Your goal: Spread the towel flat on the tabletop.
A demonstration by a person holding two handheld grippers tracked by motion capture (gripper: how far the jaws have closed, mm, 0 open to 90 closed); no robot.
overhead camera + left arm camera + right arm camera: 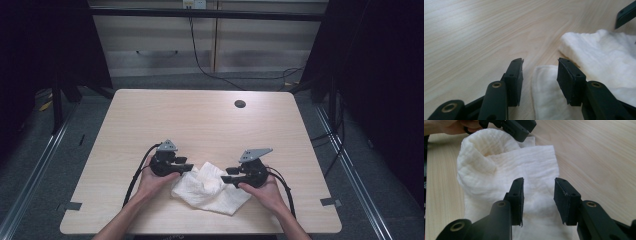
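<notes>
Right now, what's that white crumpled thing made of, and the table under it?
The white cloth looks like soft woven cotton, maybe gauze: matte, with fine crinkly ribs, and it folds in floppy bumps. The table looks like pale wood or a wood-look laminate: long grain lines and a smooth, slightly shiny top. Which of the two, I cannot tell.

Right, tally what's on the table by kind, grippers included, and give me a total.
White cloth: 1
Black grippers: 2, the left gripper and the right gripper, both with jaws apart at the cloth's edges
Total: 3
</notes>
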